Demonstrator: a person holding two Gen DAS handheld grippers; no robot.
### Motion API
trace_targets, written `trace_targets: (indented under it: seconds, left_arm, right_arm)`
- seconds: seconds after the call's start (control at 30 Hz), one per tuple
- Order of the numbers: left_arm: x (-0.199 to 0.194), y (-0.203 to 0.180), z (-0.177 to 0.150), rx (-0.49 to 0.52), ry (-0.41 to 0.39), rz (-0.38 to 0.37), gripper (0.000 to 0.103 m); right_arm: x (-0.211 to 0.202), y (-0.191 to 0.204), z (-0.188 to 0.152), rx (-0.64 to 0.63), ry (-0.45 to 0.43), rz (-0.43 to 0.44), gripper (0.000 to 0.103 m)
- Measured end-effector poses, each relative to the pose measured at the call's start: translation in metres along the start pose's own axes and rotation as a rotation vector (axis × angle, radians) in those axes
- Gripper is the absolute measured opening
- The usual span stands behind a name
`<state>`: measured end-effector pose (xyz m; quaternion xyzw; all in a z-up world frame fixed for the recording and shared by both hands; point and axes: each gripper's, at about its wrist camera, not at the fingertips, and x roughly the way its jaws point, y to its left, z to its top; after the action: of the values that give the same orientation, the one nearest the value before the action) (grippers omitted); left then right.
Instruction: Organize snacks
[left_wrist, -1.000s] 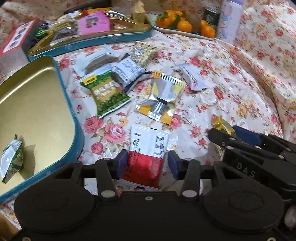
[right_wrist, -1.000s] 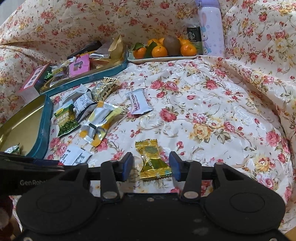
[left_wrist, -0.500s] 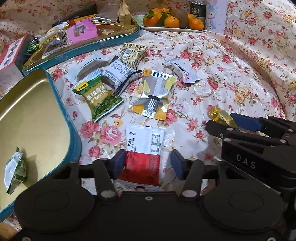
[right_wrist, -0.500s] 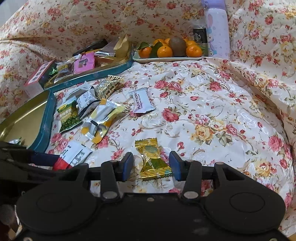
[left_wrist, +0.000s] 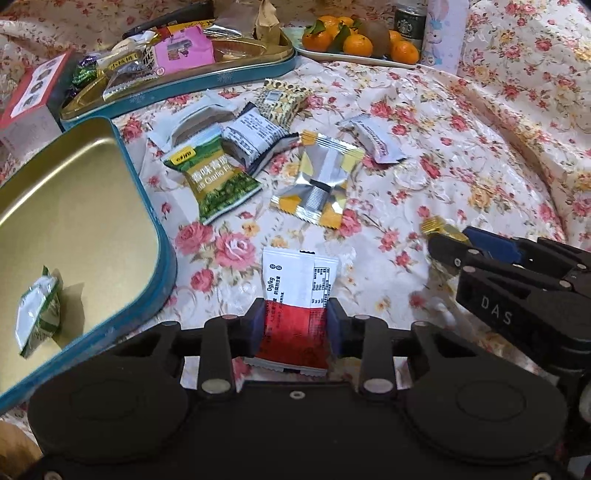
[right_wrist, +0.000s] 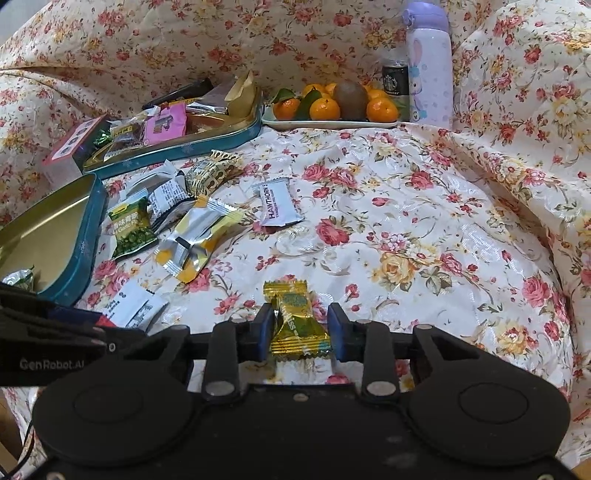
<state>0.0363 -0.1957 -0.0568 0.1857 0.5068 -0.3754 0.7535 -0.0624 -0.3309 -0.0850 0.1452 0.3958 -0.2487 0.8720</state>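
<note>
On the flowered cloth (right_wrist: 424, 229) that covers the surface, both grippers stand over a snack near its front edge. The left gripper (left_wrist: 293, 325) has just been closing its jaws, and the blue pads now touch both sides of the red-and-white flat foil sachet (left_wrist: 297, 302), which lies on the cloth just beside the near corner of the open teal tin with the gold inside (left_wrist: 74, 221). The right gripper (right_wrist: 300, 330) has just been closing too, around the gold crinkled candy wrapper (right_wrist: 295, 319). Its left pad touches the wrapper's twisted waist, while the right pad meets only the flared lower corner, so the hold looks partial.

One green-and-white packet (left_wrist: 38, 314) already lies in the tin. The loose heap, including the green garlic pea bag (left_wrist: 216, 181) and the silver-and-yellow pouch (left_wrist: 319, 181), waits toward the far left of the cloth.

The risks are mostly in the grip. The sachet is thin and held by its edges, so it may buckle or slip out on lifting. The candy wrapper could twist free from an off-centre pinch. The soft cloth may bunch between the pads. The two grippers sit close together, so a careless swing toward the tin could knock them against each other.
</note>
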Motion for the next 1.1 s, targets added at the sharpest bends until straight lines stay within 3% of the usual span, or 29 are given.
trace_targets:
  seconds: [0.27, 0.5, 0.9, 1.1]
  left_arm:
    - [-0.009, 0.004, -0.014, -0.027, 0.003, -0.004, 0.042]
    - [-0.012, 0.009, -0.016, -0.045, -0.012, -0.002, 0.042]
    - [-0.006, 0.009, -0.015, -0.040, -0.010, 0.017, 0.042]
    - [-0.006, 0.007, -0.016, -0.027, -0.016, 0.028, 0.042]
  right_arm:
    - [-0.020, 0.003, -0.008, 0.027, -0.005, 0.023, 0.033]
    - [-0.013, 0.021, -0.019, -0.100, 0.019, -0.017, 0.035]
    - [-0.009, 0.008, 0.003, -0.055, 0.093, 0.110, 0.040]
    - [-0.014, 0.002, 0.005, -0.067, 0.108, 0.136, 0.050]
